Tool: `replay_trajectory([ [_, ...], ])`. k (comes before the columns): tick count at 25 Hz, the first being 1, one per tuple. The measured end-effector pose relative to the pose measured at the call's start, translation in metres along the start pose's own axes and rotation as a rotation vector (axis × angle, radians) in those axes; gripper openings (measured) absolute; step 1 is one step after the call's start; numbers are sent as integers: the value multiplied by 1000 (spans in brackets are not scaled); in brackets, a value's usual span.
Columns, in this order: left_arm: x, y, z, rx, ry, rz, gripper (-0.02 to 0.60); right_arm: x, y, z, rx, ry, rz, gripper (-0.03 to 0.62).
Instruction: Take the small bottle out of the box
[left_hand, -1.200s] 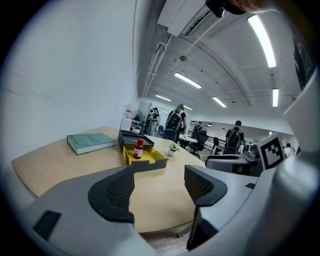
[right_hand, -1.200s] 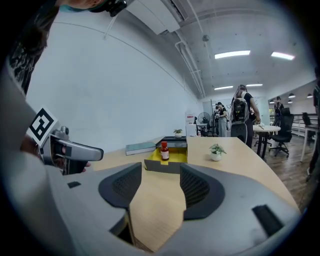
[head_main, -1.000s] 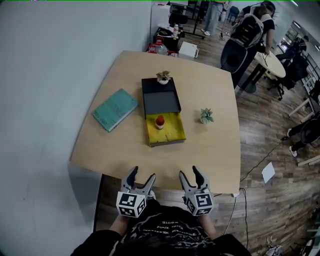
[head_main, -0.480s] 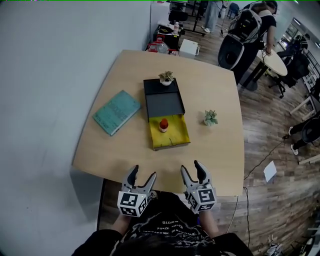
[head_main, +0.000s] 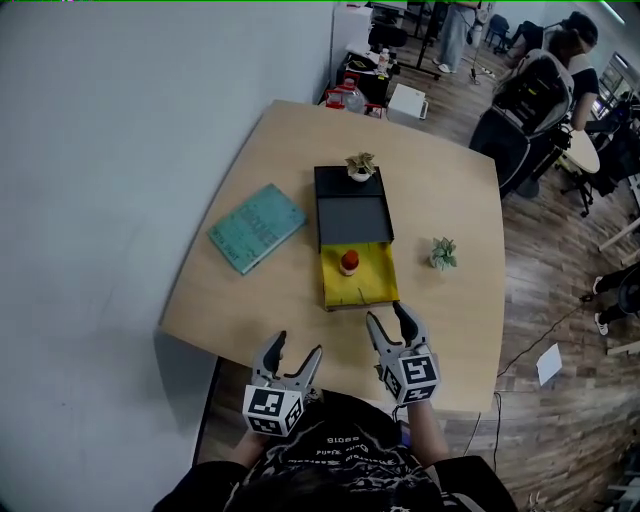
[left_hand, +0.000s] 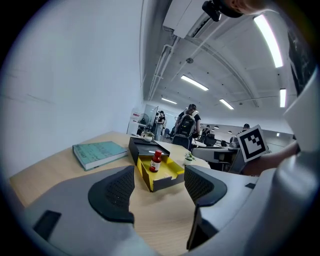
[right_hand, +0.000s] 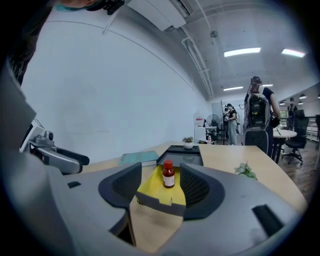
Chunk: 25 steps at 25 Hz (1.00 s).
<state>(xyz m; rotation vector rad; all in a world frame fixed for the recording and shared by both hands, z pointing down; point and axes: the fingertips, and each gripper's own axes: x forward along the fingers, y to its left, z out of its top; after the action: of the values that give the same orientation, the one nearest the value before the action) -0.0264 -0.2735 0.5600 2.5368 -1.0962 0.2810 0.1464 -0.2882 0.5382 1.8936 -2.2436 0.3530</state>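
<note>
Light wooden desk (head_main: 250, 300) by grey wall (head_main: 100, 150) | small red-capped brown bottle (head_main: 349, 262) stands upright in yellow-lined black box (head_main: 365, 288) | left hand-held gripper (head_main: 298, 344) and right hand-held gripper (head_main: 387, 315) released, empty, near desk edge | risk: off-centre closure could topple bottle.

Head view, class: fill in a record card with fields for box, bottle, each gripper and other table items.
box: black, its yellow tray slid partly out
small bottle: red cap, upright in the tray
left gripper: open, empty, at the table near edge
right gripper: open, empty, just short of the tray
other items: teal book left of box; potted plant on box's far end; second plant right of box
</note>
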Motion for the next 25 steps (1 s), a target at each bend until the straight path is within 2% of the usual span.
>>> replay_trajectory([
  [5,-1,10,-1,-16,3,44,321,36,3,9,-38,27,70,250],
  [14,-9,24,1,1,6,118,321,95,-5,1,-69,63,123,250],
  [25,-22,23,-4,30,37,166,321,146,-8,-18,-91,118,132,251],
])
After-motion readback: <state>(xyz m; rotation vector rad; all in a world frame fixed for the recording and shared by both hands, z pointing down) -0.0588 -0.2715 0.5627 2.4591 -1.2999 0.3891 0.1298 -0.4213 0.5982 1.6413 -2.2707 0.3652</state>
